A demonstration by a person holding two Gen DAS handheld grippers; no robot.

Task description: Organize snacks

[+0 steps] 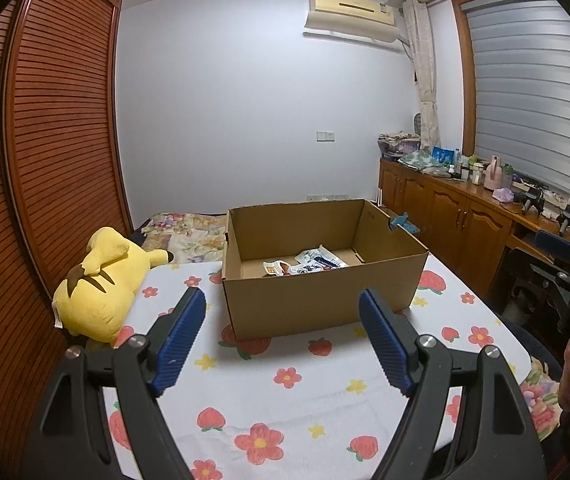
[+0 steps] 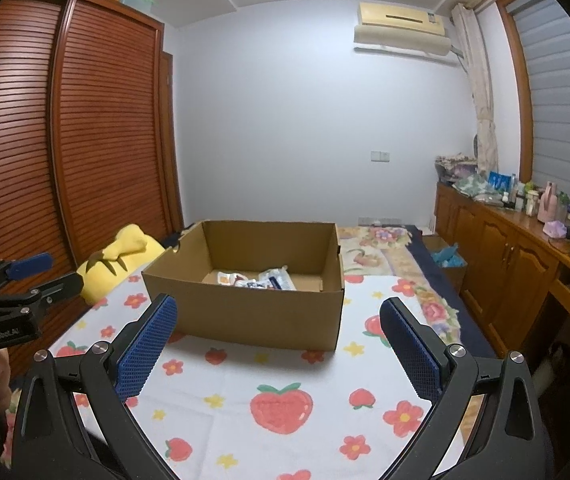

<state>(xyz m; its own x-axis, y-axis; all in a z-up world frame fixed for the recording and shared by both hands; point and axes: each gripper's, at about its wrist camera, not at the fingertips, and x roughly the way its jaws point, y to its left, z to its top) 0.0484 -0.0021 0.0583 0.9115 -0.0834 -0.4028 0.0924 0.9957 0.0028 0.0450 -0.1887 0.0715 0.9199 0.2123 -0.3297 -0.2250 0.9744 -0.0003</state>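
Both tongs hang over the bed, aimed at the cardboard box (image 1: pixel 321 268) that sits straight ahead of them on the flowered sheet (image 1: pixel 285 400). The snacks (image 1: pixel 313 262) — a few white packets with some orange and blue print — already lie on the bottom of the box, towards its far side, beyond the reach of either pair as they stand now. No packet shows on the sheet between the tongs and the box, so the collecting looks finished or nearly so; the step in hand seems to be a pause in front of the box.

The next move probably calls for reaching over the near wall and down into the box to sort the packets, or for taking the box by its sides.

The left tongs (image 1: pixel 283 338) stand wide apart, released, with nothing between the blue pads (image 1: pixel 183 336) and nothing touched. The right tongs (image 2: pixel 279 344) are likewise spread and empty — only the sheet shows between them. A yellow plush toy (image 1: pixel 101 280) lies to the left of the left tongs, beside the box.
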